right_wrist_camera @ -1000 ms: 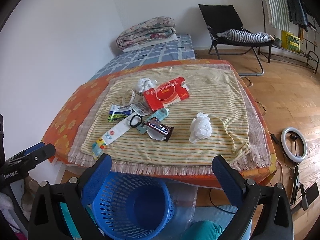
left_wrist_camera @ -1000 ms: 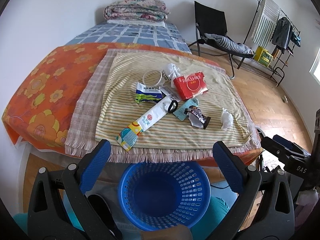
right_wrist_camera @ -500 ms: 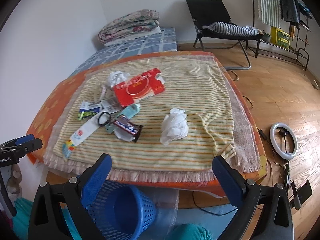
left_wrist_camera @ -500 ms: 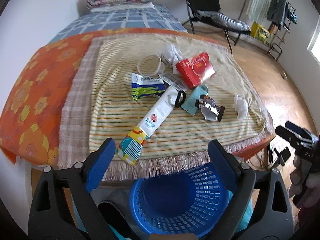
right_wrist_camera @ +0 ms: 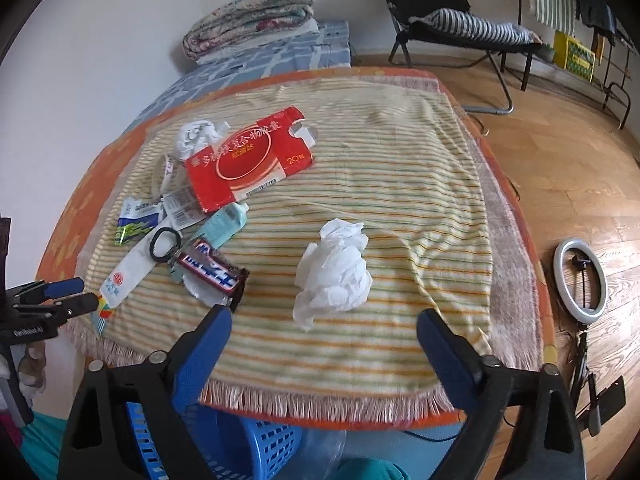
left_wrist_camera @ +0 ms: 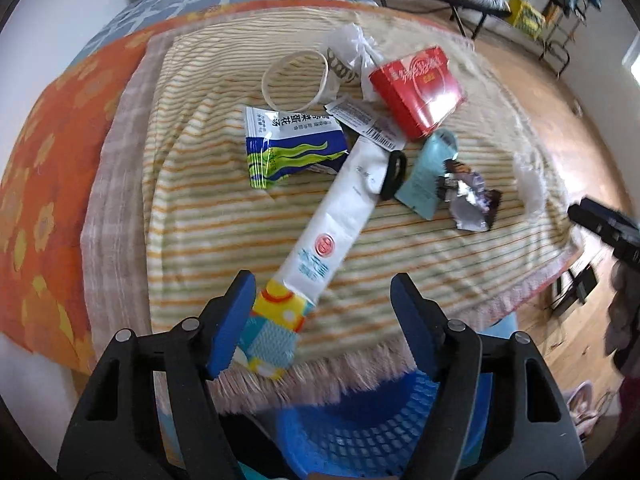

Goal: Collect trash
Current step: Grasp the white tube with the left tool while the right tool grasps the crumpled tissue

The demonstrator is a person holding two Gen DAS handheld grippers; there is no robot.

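Trash lies on a striped cloth [left_wrist_camera: 200,216] over a table. My left gripper [left_wrist_camera: 322,322] is open, its jaws either side of the near end of a long white wrapper [left_wrist_camera: 320,240] with a yellow and blue end. Beyond lie a blue-green packet [left_wrist_camera: 288,146], a red box [left_wrist_camera: 418,90], a black ring [left_wrist_camera: 394,170], a teal packet [left_wrist_camera: 426,176] and a candy wrapper [left_wrist_camera: 468,200]. My right gripper [right_wrist_camera: 324,344] is open just short of a crumpled white tissue [right_wrist_camera: 334,272]. A blue basket [left_wrist_camera: 360,432] stands below the table's near edge.
A white band [left_wrist_camera: 294,78] and crumpled white plastic [left_wrist_camera: 352,46] lie at the back of the pile. A bed with folded quilts [right_wrist_camera: 252,20], a black folding chair [right_wrist_camera: 448,20] and a ring light [right_wrist_camera: 582,280] on the wooden floor surround the table.
Both grippers have moved forward over the table's near edge. The left one has closed in on the long white wrapper, the right one on the crumpled tissue. Both stay open.
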